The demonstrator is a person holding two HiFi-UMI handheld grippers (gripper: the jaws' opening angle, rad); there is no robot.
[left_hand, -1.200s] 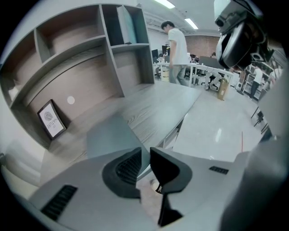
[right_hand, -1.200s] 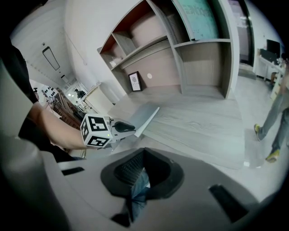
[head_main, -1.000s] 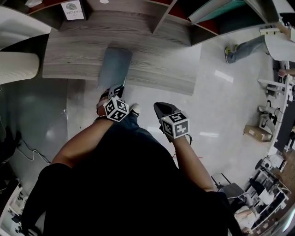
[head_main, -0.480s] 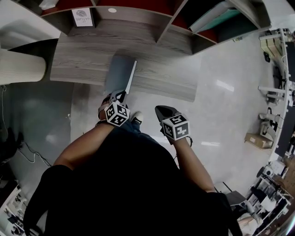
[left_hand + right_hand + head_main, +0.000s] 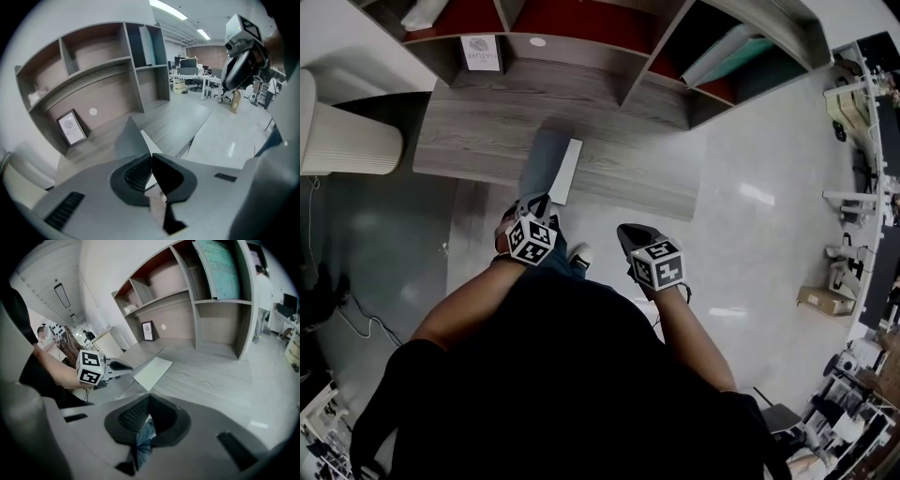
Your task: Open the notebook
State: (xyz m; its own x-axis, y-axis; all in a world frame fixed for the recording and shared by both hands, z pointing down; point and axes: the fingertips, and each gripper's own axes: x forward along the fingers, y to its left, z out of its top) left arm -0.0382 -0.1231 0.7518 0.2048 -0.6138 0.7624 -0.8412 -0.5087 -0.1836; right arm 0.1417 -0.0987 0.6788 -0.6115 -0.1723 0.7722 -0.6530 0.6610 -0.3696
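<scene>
Near the surface's front edge: notebook [image 5: 551,167], at twelve o'clock of the left claw, well short of the shelves [image 5: 656,56] behind
Left claw [image 5: 540,200]: jaws just drawn fully together, pinched on the near edge of the cover [image 5: 542,157]
Right claw [image 5: 624,230]: jaws together on nothing, at four o'clock of the left one, seemingly out over the floor [image 5: 750,234] and off the surface [image 5: 628,103]
Risk, slip: thin pinch at one edge only; likely to lose the cover and let it drop shut if swung fast
Risk, drag: nothing pinning the lower leaves; a pull toward six o'clock could slide the whole book off the front edge
Risk, crease: a lift away from the spine instead of around it could bend the cover
Look of the notebook: slim, plain grey cover raised and tilted toward nine o'clock, white page [image 5: 566,171] bared as a strip at its three o'clock side, no print to be made out
Progress: partly open, cover not yet laid flat
</scene>
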